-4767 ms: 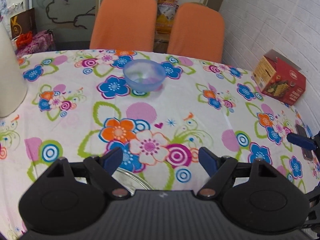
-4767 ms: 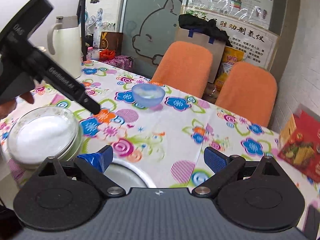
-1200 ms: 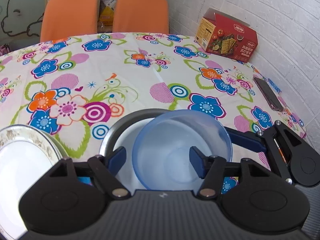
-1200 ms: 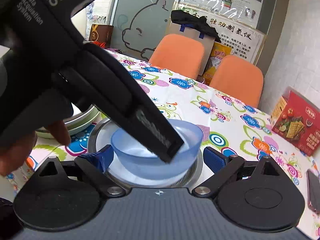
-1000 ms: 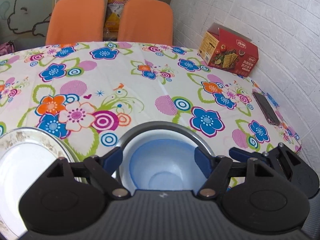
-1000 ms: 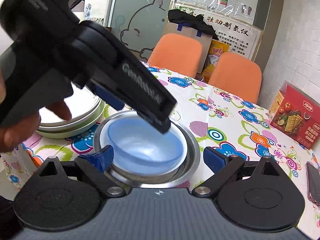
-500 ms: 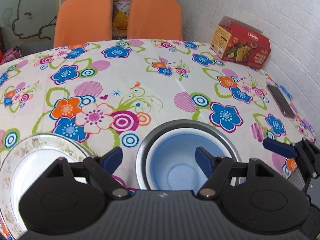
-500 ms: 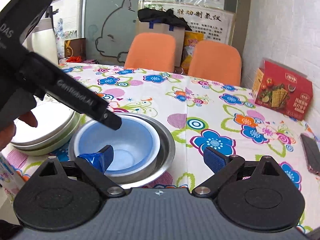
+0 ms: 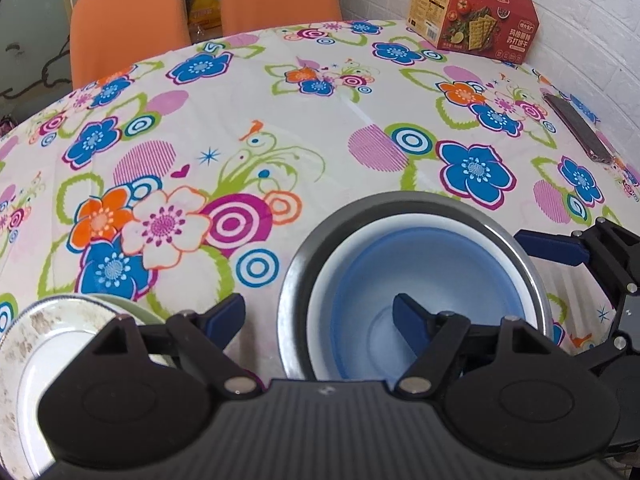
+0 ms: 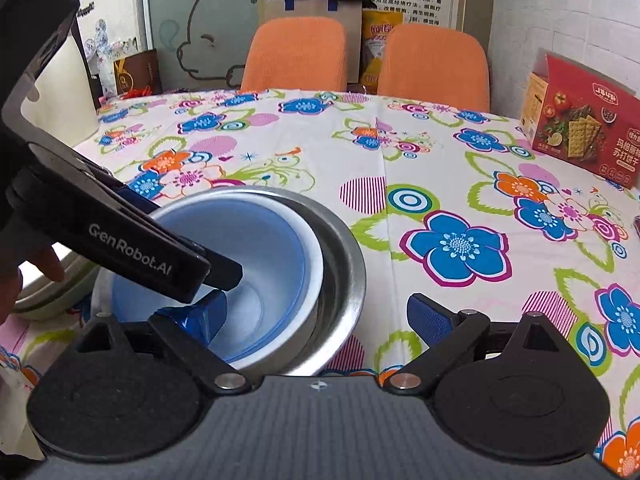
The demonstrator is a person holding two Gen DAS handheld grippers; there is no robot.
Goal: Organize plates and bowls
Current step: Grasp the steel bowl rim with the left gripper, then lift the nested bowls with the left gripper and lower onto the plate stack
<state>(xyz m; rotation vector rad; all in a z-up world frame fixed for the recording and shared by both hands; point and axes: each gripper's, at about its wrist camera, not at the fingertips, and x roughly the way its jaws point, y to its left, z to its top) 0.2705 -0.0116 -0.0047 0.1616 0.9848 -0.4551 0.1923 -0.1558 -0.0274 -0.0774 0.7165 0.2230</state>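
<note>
Nearby, both spread grippers, left point(image 9: 320, 314) and right point(image 10: 316, 316), flank nested bowls point(image 9: 432, 276) beside plates point(image 9: 48, 344).

Pale blue bowl point(image 9: 424, 280) inside white bowl point(image 9: 404, 227) inside silver metal bowl point(image 9: 400, 204). Surface point(image 9: 280, 120): white cloth, multicoloured floral and circle print. Chairs point(image 10: 296, 52): orange. Box point(image 10: 584, 120): red.

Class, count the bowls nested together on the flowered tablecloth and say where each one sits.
3. The outer steel bowl rests on the tablecloth, a white bowl sits inside it, and a translucent blue plastic bowl sits innermost. Another could be hidden underneath.
</note>
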